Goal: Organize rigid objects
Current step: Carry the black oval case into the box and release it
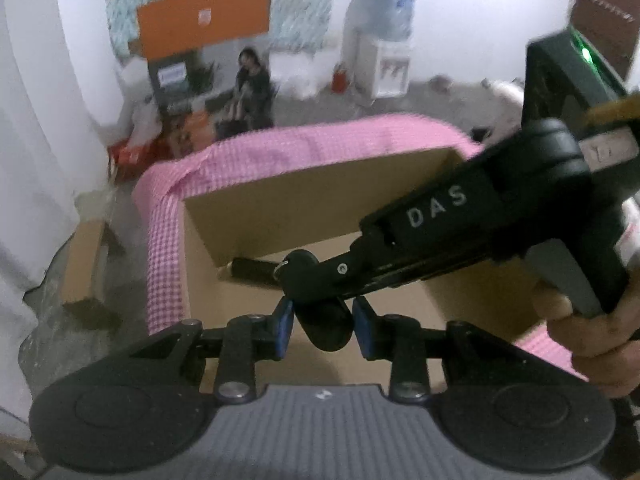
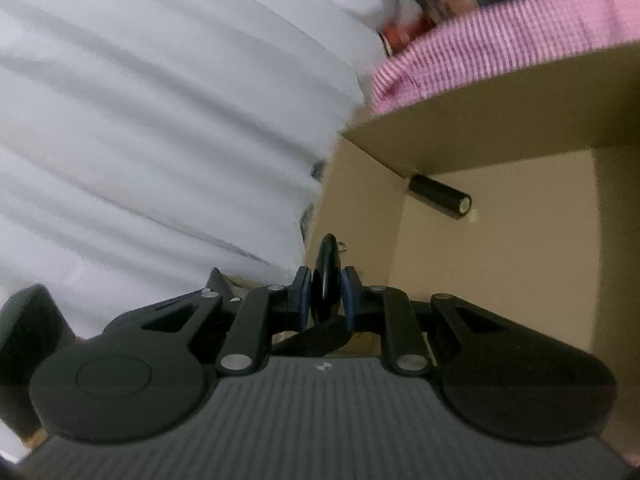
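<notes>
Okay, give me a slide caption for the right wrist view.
Right gripper clamps a flat black object above an open cardboard box holding a black cylinder.

Black rounded object [image 1: 326, 328] is held above the box; black cylinder [image 2: 439, 196] lies inside.

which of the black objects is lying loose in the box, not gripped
The black cylinder on the cardboard box floor by the far wall. The other black piece is pinched by both the left gripper and right gripper.
</notes>
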`<action>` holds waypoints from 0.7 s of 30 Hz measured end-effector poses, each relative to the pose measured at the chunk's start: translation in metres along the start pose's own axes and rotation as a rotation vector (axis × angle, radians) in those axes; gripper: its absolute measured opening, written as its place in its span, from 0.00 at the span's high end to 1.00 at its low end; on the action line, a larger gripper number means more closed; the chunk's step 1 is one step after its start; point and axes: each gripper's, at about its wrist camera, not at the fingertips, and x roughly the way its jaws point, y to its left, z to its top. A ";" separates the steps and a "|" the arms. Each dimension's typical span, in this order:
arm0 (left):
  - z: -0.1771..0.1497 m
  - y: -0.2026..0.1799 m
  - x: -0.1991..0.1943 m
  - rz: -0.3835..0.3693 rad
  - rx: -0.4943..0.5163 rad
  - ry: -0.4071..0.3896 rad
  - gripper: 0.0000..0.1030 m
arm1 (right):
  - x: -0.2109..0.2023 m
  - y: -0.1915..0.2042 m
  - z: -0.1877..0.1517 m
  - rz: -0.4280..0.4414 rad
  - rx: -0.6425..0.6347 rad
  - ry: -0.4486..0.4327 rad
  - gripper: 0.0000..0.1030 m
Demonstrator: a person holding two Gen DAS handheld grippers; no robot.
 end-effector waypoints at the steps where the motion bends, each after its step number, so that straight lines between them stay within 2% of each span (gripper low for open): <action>1: 0.002 0.005 0.009 0.006 -0.009 0.021 0.68 | 0.009 -0.005 0.007 -0.008 0.015 0.020 0.85; 7: 0.009 0.023 0.042 0.065 -0.005 0.096 0.67 | 0.055 -0.028 0.034 -0.032 0.104 0.113 0.85; 15: 0.008 0.019 0.042 0.076 0.015 0.091 0.57 | 0.092 -0.037 0.033 -0.113 0.106 0.178 0.83; 21: 0.008 0.019 0.030 0.078 0.007 0.058 0.52 | 0.091 -0.040 0.038 -0.139 0.107 0.162 0.76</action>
